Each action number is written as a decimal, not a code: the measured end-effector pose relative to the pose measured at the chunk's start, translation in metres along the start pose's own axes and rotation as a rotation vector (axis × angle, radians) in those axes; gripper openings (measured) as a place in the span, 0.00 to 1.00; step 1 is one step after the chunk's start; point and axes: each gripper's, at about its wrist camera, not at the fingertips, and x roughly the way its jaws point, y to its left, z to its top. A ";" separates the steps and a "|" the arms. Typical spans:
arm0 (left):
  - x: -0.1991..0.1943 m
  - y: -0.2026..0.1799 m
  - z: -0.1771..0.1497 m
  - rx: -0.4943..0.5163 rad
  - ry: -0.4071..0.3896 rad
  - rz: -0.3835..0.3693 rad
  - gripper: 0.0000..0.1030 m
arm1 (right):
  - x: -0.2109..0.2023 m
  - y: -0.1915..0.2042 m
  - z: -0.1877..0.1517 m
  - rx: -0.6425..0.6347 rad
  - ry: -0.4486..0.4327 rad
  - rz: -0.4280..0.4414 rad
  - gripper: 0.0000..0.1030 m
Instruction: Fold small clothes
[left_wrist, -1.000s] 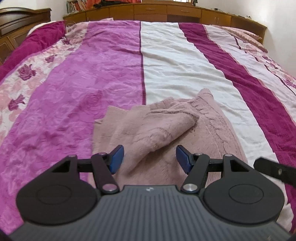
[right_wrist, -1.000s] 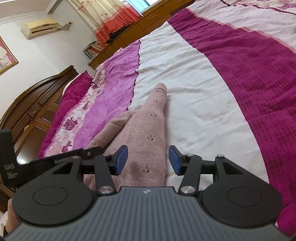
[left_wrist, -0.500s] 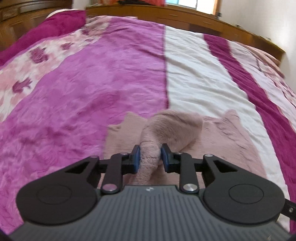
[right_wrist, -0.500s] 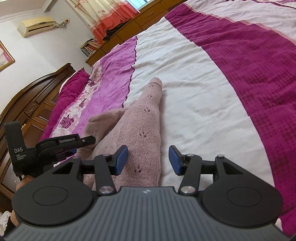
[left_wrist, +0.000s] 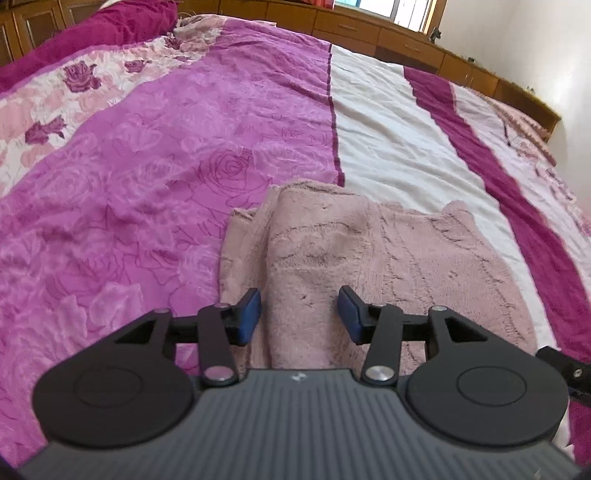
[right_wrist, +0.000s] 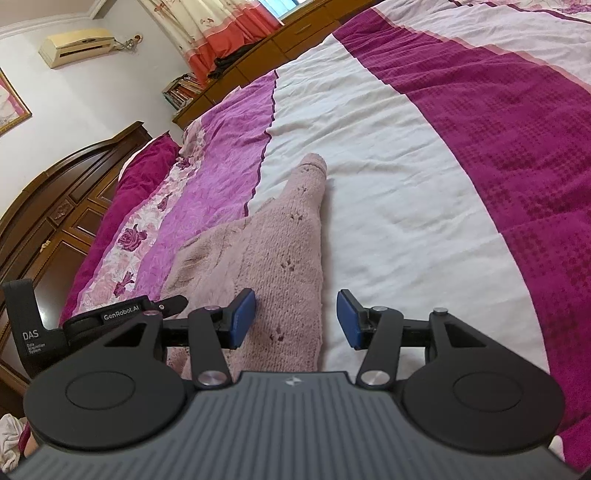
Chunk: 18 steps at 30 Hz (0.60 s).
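A small dusty-pink knitted sweater (left_wrist: 388, 258) lies flat on the bed, one sleeve folded over its body along the left side. My left gripper (left_wrist: 300, 314) hovers over that folded sleeve with its jaws opening; the fabric lies between the blue pads, which stand clear of it. In the right wrist view the same sweater (right_wrist: 280, 266) stretches away with its other sleeve pointing up the bed. My right gripper (right_wrist: 295, 319) stands open above the sweater's right edge, nothing pinched. The left gripper's body (right_wrist: 110, 314) shows at the left of that view.
The bedspread (left_wrist: 166, 166) has magenta, white and floral stripes. A dark wooden headboard (right_wrist: 55, 206) stands at the left, low wooden cabinets (left_wrist: 406, 44) along the far wall. Curtains (right_wrist: 207, 33) and an air conditioner (right_wrist: 74, 46) hang beyond.
The left gripper closed on the raised sleeve, carried it left across the sweater, then opened and let it drop flat. The right gripper held still.
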 end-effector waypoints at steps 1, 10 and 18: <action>0.001 0.002 0.000 -0.008 0.003 -0.019 0.47 | 0.000 0.000 -0.001 -0.002 0.001 -0.001 0.55; 0.024 0.018 0.002 -0.133 0.040 -0.126 0.48 | 0.001 0.001 -0.002 -0.006 0.001 -0.002 0.55; 0.013 0.027 0.004 -0.238 -0.017 -0.200 0.18 | 0.002 0.004 0.000 -0.020 -0.017 0.015 0.55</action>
